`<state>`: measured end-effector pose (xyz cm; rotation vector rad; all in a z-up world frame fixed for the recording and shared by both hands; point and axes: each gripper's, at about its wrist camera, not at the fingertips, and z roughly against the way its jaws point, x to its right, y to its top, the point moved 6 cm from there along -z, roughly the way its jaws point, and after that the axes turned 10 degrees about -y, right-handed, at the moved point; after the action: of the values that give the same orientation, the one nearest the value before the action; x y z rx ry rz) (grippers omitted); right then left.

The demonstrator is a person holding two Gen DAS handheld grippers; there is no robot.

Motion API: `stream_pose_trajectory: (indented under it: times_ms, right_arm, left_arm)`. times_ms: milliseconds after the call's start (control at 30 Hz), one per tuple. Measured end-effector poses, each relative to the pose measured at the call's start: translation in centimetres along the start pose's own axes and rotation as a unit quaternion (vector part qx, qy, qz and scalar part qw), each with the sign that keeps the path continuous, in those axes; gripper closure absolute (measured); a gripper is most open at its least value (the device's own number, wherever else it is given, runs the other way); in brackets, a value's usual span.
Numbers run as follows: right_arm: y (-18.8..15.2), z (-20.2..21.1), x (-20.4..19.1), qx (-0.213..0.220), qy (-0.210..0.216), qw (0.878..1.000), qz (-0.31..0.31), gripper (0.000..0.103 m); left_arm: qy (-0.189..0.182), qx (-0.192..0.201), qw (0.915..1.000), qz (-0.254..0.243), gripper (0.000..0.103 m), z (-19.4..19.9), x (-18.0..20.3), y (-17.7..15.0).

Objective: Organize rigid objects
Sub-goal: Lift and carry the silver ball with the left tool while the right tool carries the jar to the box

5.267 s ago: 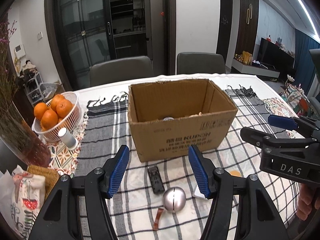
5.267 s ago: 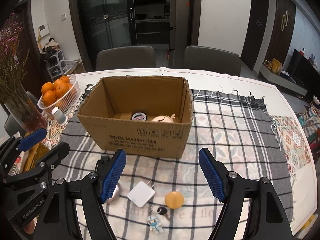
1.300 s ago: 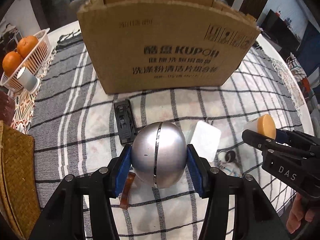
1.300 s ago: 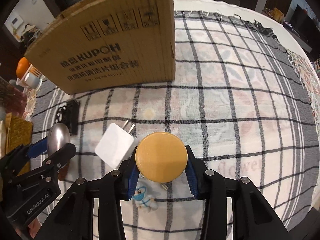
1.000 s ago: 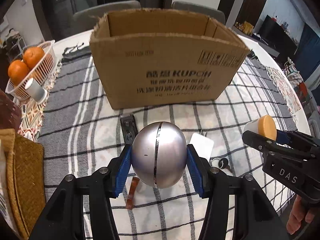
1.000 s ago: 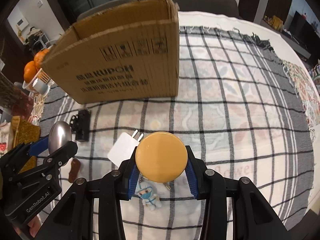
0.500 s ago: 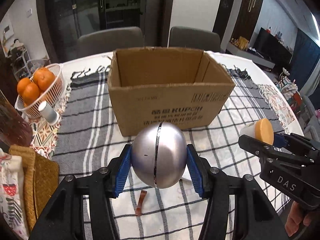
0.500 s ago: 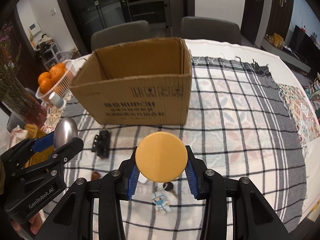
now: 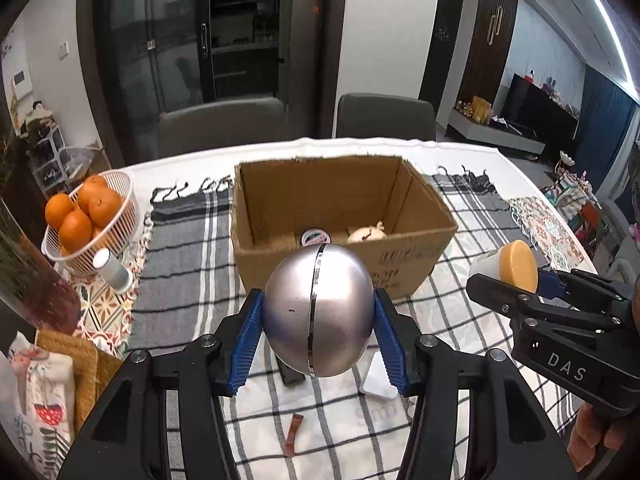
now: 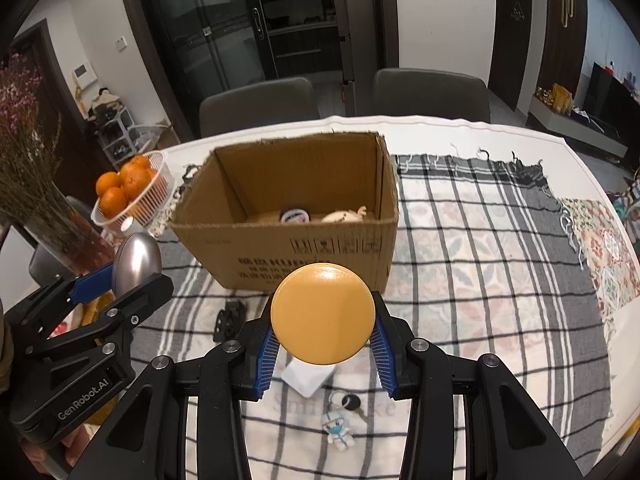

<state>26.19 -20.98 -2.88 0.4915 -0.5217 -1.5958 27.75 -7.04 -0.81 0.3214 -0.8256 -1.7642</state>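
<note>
Your left gripper (image 9: 318, 336) has its blue pads clamped on the silver ball (image 9: 318, 310), held up off the cloth; your right gripper (image 10: 323, 346) is closed the same way on the orange-capped jar (image 10: 322, 313), whose body the cap hides. Below them, partly covered, lie a white charger (image 10: 306, 376), a black clip (image 10: 229, 318) and a keychain figure (image 10: 338, 428), probably with a key. Beyond, both tools face the open cardboard box (image 10: 296, 248), holding a small tin (image 10: 294, 216) and a pale, indistinct object (image 10: 344, 215).
</note>
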Motion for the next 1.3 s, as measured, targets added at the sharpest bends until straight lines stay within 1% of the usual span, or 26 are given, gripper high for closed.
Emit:
stream_pose_trajectory:
  times_ms: [267, 667, 1033, 1300]
  right_arm:
    - [2.1, 0.3, 0.0, 0.017, 0.011, 1.000, -0.007, 0.061]
    - [5.3, -1.3, 0.0, 0.025, 0.019, 0.999, -0.009, 0.061]
    - [7.9, -4.3, -0.6, 0.013, 0.024, 1.000, -0.006, 0.061]
    - [9.1, -6.8, -0.8, -0.002, 0.012, 1.000, 0.003, 0.061]
  left_arm:
    - [-0.001, 0.015, 0.9999, -0.005, 0.050, 0.3, 0.0, 2.2]
    - [0.009, 0.012, 0.9998, -0.010, 0.050, -1.7, -1.0, 4.8]
    - [0.019, 0.000, 0.9998, 0.006, 0.050, -4.7, -2.8, 6.7]
    - [0.020, -0.029, 0.9991, 0.024, 0.050, -7.7, -4.1, 6.9]
